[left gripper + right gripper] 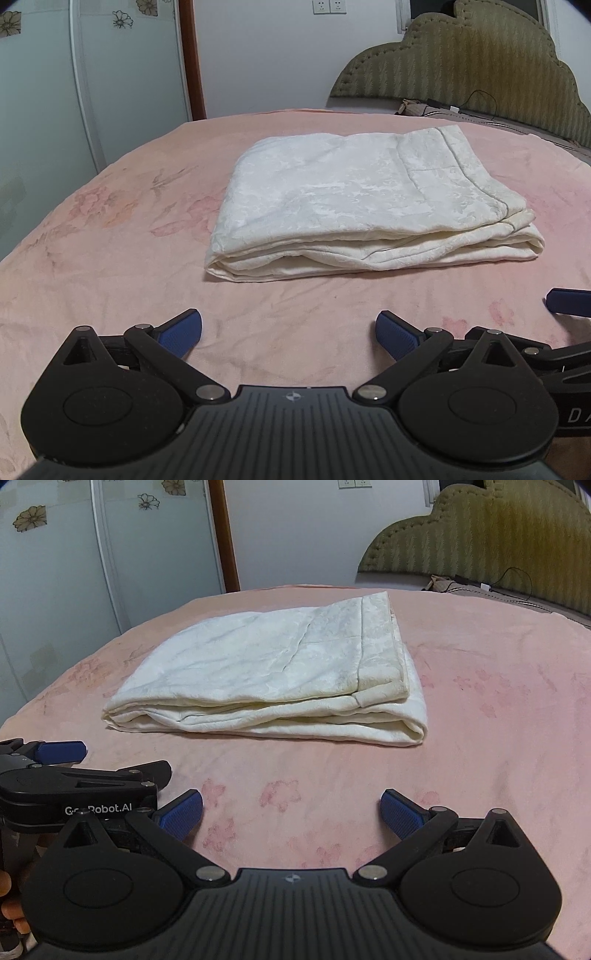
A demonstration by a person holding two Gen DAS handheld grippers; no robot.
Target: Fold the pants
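The cream pants (354, 206) lie folded into a thick rectangular bundle on the pink bed (110, 229), straight ahead of both sets of fingers and well beyond their tips. Several layers show stacked along the bundle's near edge, with a rounded fold at the near right corner and a seamed hem running along the top layer's right side.

The left gripper (289, 334) has its blue-padded fingers (181, 334) spread wide, holding nothing, with only pink bedding between them. The pants sit ahead of the gap, slightly to its right.

The right gripper (290, 814) is spread just as wide and is likewise empty; from its view the pants lie ahead and a little left of the gap between its fingers (402, 812). The left gripper shows just beside the right one's left finger, and fingertips of a hand (13, 912) appear at that frame's lower left edge.

Far beyond the pants stand an olive padded headboard (461, 62), a black cable (476, 99) at its foot, a white wall with sockets (330, 5), a brown door frame (192, 59) and flower-patterned wardrobe panels (44, 92).
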